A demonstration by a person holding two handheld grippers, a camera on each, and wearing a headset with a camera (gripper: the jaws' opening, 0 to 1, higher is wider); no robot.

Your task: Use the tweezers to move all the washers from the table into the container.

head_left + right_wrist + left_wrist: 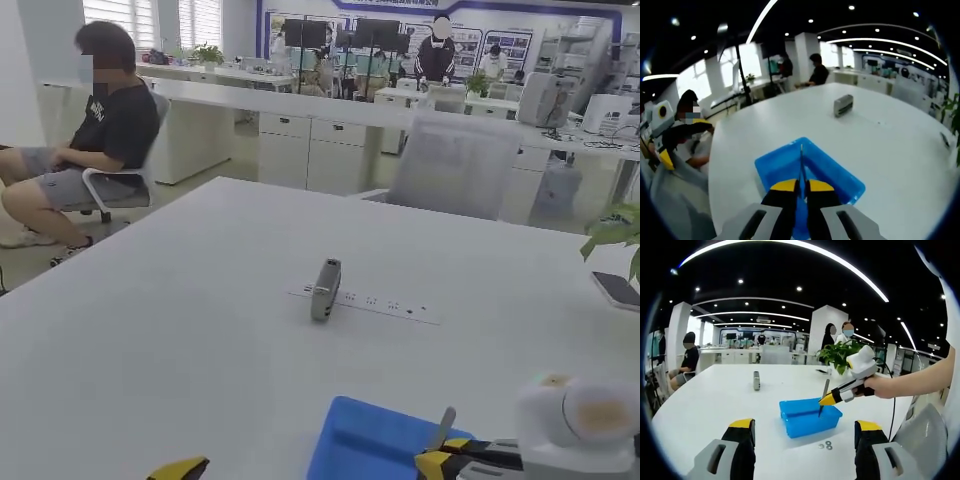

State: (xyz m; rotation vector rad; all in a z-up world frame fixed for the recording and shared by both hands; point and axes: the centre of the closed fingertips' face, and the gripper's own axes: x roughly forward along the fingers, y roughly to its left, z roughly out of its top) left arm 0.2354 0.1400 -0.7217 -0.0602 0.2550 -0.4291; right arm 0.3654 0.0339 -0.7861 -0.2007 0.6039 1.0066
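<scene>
1. The right gripper [802, 189] had its jaws pressed together on the tweezers [801, 162]. In its own view they pointed to 12 o'clock over the blue container [774, 166].
2. In the left gripper view, a hand [881, 386] held that gripper at 2 o'clock from the container. The tweezers slanted down with their tips inside the rim.
3. The left gripper [805, 430] hung low over the white table [715, 400], with its jaws spread wide and nothing between them.
4. Two washers [826, 445] lay side by side on the table. They sat just beside the container's near wall, at 5 o'clock from it.
5. A small grey device [325, 290] stood mid-table, at 11 o'clock from the container in the head view.
6. A seated person [95, 140] was at 10 o'clock, well apart from the table.
</scene>
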